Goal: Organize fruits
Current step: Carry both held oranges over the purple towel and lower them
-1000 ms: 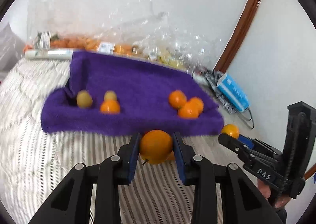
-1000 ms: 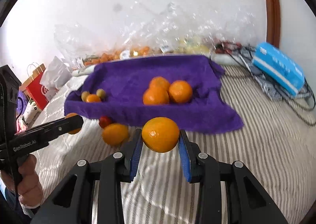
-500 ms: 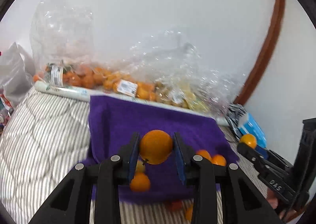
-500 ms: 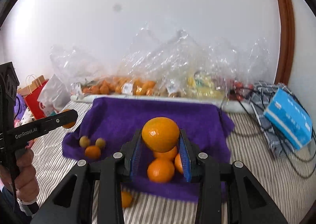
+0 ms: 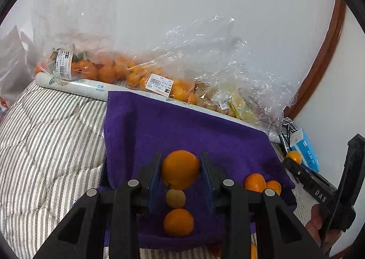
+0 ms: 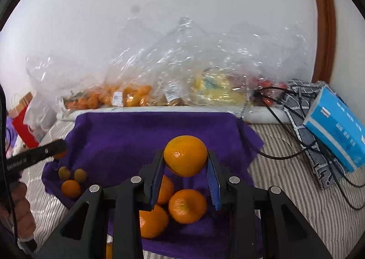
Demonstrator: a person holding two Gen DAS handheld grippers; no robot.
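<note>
Fruit bags (image 6: 141, 92) line the wall behind the towel (image 6: 127, 135) — box (image 6: 337, 128) right of both.

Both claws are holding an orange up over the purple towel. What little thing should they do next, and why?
Probably lower each one a bit, then let go. The right claw holds its orange above the three big oranges on the purple towel, and the left claw holds its orange above the small fruits. A gentle drop stops rolling.

The towel (image 6: 127, 135) is purple. The round fruits (image 6: 187, 206) on it are orange, and two small ones (image 6: 80, 175) are yellow-green. The bed cover (image 5: 48, 135) has grey and white stripes. The box (image 6: 337, 128) is blue.
</note>
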